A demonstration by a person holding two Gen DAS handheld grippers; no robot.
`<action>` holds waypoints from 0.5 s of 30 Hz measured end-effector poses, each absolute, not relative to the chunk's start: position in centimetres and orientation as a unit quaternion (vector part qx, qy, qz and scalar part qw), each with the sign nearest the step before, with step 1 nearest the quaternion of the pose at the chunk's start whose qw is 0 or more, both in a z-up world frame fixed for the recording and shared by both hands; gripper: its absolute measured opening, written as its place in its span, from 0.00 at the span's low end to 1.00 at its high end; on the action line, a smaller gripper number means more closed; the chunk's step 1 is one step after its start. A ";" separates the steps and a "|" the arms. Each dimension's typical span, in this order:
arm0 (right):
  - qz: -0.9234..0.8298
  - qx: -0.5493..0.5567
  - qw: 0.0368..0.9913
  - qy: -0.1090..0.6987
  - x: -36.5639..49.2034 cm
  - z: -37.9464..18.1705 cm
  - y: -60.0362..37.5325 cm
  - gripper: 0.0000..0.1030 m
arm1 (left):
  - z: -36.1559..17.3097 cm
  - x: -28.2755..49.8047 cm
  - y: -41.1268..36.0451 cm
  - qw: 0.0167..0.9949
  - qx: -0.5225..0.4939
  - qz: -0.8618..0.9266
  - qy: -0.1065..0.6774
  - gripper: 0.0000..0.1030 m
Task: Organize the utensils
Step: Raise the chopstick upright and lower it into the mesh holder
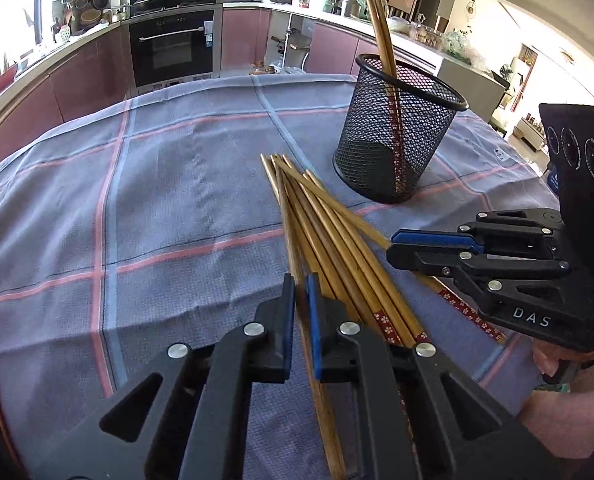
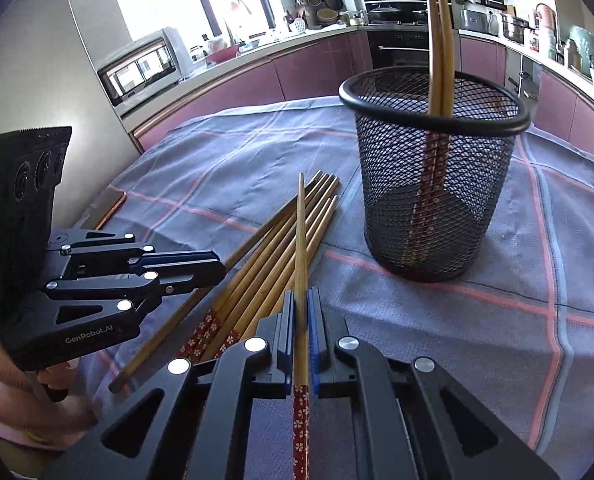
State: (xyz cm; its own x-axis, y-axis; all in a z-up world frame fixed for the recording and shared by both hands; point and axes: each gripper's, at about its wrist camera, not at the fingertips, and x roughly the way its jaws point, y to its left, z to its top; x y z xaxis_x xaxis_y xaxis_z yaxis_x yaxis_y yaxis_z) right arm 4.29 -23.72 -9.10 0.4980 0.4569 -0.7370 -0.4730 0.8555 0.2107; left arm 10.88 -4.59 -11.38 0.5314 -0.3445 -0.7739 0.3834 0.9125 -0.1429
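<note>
Now each claw (image 1: pixel 301 292) (image 2: pixel 302 308) pinches 1 chopstick (image 1: pixel 295 248) (image 2: pixel 300 248) beside the mesh cup (image 2: pixel 433 200).

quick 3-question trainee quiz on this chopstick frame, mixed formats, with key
1. True or false: the black wire-mesh cup already holds two wooden chopsticks with red flowered ends, standing tilted against its rim.
2. Multiple choice: what is the right gripper doing? A) open above the pile B) shut on a single chopstick C) inside the cup.
3. Fill in: the left gripper is shut on one chopstick at the edge of the loose ____ lying on the blue plaid tablecloth.

Key: 1 true; 2 B; 3 pile of chopsticks.
</note>
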 end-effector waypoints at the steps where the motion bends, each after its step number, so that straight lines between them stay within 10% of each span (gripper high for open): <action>1: 0.268 -0.012 0.864 0.426 4.4 -9.2 -23.6 0.06 | -11.4 11.0 -4.5 0.873 0.021 -0.211 0.439 0.07; 15: 0.266 -0.025 0.862 0.431 5.6 -9.6 -22.3 0.06 | -12.1 13.0 -4.5 0.863 0.019 -0.221 0.455 0.11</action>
